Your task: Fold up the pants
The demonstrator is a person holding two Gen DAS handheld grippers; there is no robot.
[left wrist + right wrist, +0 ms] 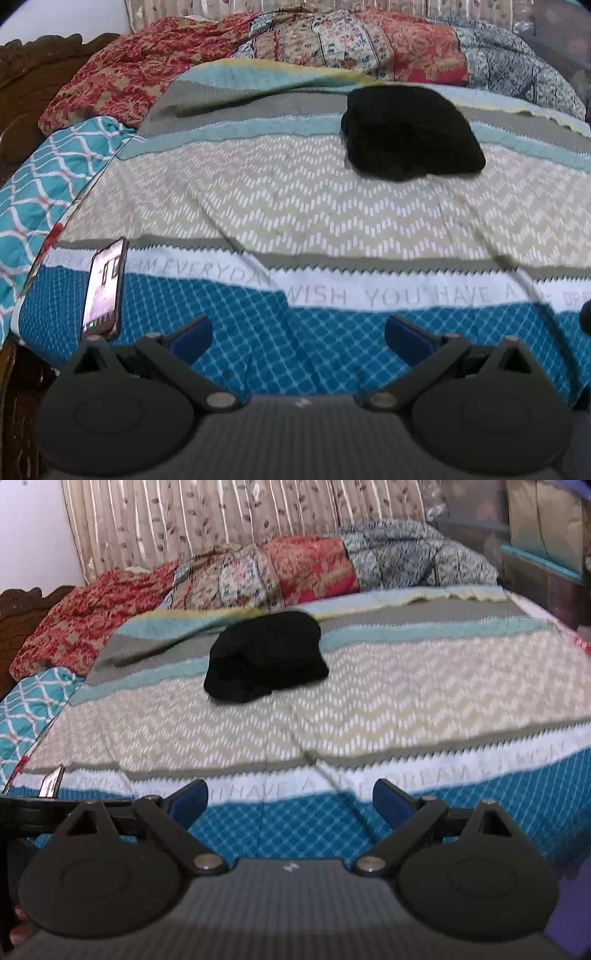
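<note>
A bed covered by a striped patchwork bedspread (pixel 295 206) fills both views, and everything below is placed relative to the black pants (pixel 412 133) lying on it. The pants sit as a compact dark bundle on the pale zigzag band and the grey and teal stripes beyond it. They already look folded or bunched into a rough block, though the dark cloth hides any fold lines.

The left gripper (pixel 298 334) hovers over the blue diamond band at the near edge of the bed, well short of the pants. Its blue fingers (pixel 192 334) stand wide apart with nothing between them. From here the pants lie ahead and to the right.

The right gripper (pixel 290 802) hangs over the same near edge, its jaws also spread and empty. From it the pants (pixel 266 657) lie almost straight ahead, only slightly left.

The bundle's longer side seems to run across both views, tilted a little. Neither gripper is clearly nearer, but the right one appears better lined up with it.

A phone (pixel 105 291) stands propped at the near left edge, well apart from the pants. Behind the pants, floral quilts (pixel 332 44) are heaped along a pleated curtain (pixel 240 517).
</note>
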